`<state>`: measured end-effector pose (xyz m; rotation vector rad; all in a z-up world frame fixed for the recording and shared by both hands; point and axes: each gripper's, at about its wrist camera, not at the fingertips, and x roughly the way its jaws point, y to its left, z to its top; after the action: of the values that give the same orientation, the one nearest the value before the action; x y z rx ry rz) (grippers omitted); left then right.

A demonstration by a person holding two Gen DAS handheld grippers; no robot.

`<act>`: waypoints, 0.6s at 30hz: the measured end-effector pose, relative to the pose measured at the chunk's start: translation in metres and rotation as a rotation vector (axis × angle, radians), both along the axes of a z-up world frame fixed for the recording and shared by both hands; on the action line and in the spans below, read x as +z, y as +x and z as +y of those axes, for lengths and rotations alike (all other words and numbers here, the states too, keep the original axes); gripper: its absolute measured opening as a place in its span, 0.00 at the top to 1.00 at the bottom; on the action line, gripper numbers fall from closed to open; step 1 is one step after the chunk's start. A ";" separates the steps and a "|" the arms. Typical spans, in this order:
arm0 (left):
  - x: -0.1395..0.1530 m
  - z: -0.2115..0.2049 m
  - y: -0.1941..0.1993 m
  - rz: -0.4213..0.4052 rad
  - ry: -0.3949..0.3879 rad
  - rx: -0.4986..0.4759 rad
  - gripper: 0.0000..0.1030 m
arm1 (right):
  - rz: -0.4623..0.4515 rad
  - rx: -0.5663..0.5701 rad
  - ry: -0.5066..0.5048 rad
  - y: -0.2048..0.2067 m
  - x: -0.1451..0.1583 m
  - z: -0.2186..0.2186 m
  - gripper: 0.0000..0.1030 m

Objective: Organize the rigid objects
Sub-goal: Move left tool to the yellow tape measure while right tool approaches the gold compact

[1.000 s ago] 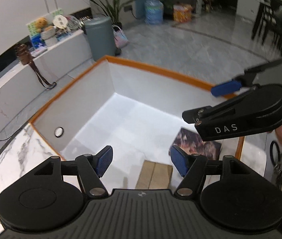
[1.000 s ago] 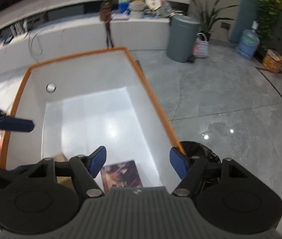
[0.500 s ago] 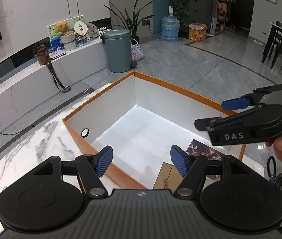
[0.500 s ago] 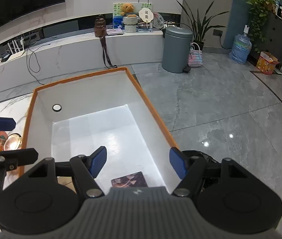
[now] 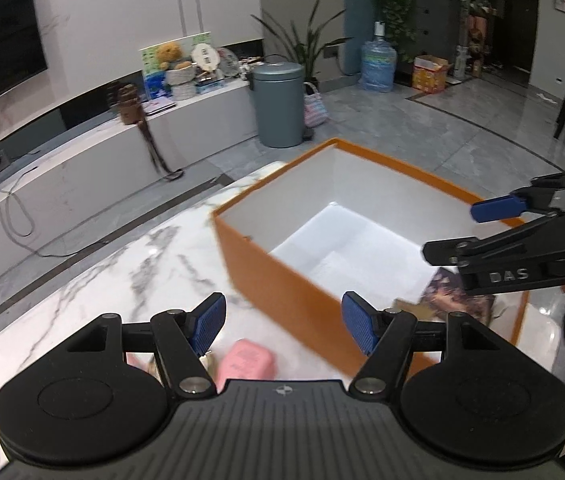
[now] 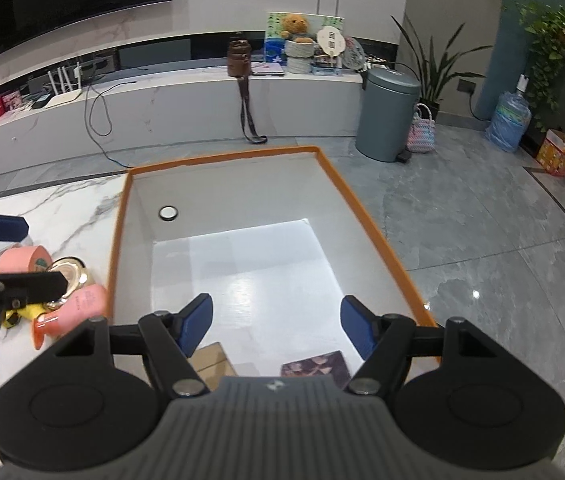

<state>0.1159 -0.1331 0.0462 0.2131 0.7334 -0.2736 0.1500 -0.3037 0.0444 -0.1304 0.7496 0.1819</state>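
An orange box with a white inside [image 5: 282, 280] [image 6: 218, 200] stands on the marble table. In it lie a brown cardboard piece [image 6: 212, 362] and a dark patterned card [image 6: 316, 364] [image 5: 458, 300]. My left gripper [image 5: 282, 322] is open and empty, above the table left of the box, over a pink block [image 5: 246, 362]. My right gripper [image 6: 276, 322] is open and empty above the near end of the box. Beside the box lie a pink tape roll [image 6: 22, 258], a gold round tin [image 6: 70, 276], a pink block [image 6: 82, 304], a yellow item and an orange item.
The marble table [image 5: 122, 272] ends to the left and behind the box. Past the box's right wall is grey floor [image 6: 482, 240]. A grey bin [image 6: 386, 114] and a low white bench [image 6: 162, 108] stand beyond the table.
My left gripper has pulled back out of the box and moved left, over the table and the pink block. My right gripper has risen and drawn back a little. Both stayed open.
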 end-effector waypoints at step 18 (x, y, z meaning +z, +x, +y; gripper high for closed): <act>-0.004 0.060 -0.015 0.013 0.015 0.105 0.22 | -0.011 0.148 -0.047 -0.014 0.000 0.078 0.31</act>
<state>0.1013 -0.0726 0.0419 0.1866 0.7572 -0.1697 0.1360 -0.2257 0.0441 -0.2314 0.7336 0.3040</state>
